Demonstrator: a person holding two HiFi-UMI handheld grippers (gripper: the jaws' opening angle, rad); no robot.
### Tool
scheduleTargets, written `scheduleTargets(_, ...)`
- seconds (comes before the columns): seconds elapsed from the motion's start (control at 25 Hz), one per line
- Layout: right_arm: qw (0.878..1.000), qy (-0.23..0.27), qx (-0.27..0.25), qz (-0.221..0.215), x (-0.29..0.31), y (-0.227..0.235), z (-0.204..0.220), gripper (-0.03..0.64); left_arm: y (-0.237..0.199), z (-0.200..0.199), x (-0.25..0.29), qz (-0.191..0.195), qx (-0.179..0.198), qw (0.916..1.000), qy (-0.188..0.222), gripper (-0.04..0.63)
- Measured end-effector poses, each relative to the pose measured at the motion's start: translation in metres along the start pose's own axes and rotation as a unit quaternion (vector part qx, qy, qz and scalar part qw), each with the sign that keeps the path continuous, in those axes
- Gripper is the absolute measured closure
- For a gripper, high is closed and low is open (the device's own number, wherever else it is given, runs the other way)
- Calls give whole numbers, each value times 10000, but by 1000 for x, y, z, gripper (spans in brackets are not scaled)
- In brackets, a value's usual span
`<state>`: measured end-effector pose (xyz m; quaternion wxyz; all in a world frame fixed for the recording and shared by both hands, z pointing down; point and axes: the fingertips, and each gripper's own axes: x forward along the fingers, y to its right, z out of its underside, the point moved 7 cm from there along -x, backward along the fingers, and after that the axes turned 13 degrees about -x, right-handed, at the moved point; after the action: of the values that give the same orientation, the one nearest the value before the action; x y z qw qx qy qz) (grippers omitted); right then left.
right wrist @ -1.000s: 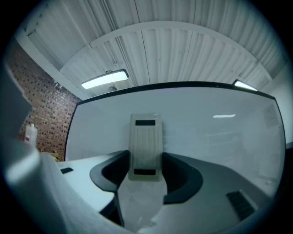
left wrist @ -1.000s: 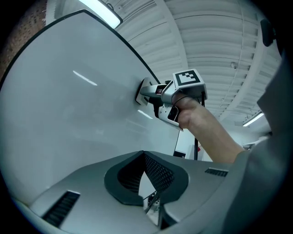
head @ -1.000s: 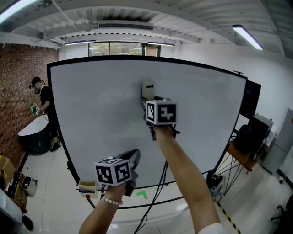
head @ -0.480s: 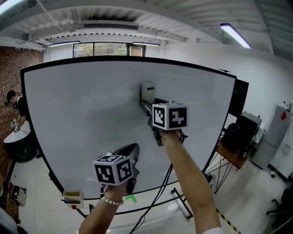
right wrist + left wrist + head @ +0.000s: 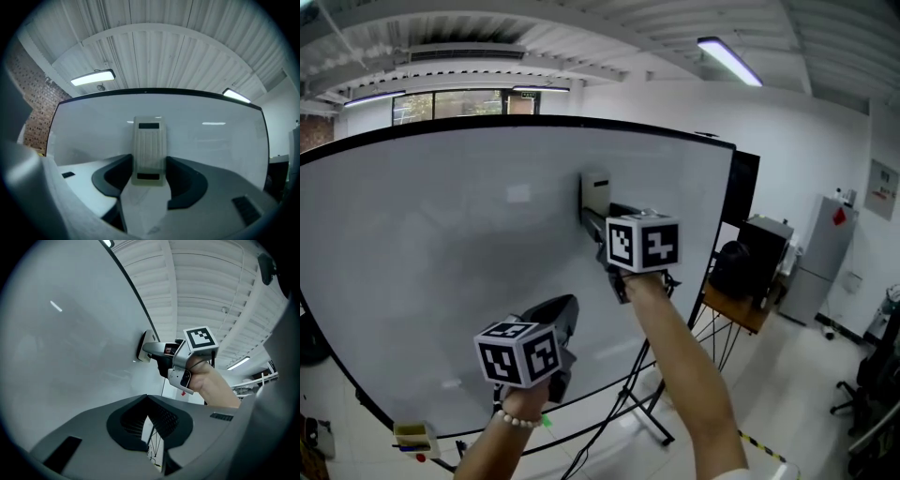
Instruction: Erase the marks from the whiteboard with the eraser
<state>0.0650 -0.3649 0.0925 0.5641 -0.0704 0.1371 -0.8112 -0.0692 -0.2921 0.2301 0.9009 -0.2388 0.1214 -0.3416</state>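
holding eraser (image 5: 149,150) between right hand-held gripper (image 5: 149,165) jaws, against whiteboard (image 5: 215,140)

My left gripper (image 5: 149,420) and right gripper (image 5: 149,180) are smooth grey shells with black ribbed pads lining the jaws. The left cube (image 5: 517,353) and right cube (image 5: 643,243) are white with black square markers. A pale bead bracelet (image 5: 517,419) rings my left wrist.

White ribbed metal ceiling (image 5: 581,37), long fluorescent tube light (image 5: 729,61) at 1 o'clock, tall grey cabinet (image 5: 823,258) at 3, glossy white tile floor (image 5: 787,384).
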Motion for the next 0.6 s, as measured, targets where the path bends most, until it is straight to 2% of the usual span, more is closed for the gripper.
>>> scheduleTargets(0.24,10000,-50,4,65,-5,79,27,368,26,19,67,139,36,9999,-3,607)
scheduleTargets(0.6,10000,17,-49,-18,-15,199,59,368,78,55,173,100,-35,9999,106,607)
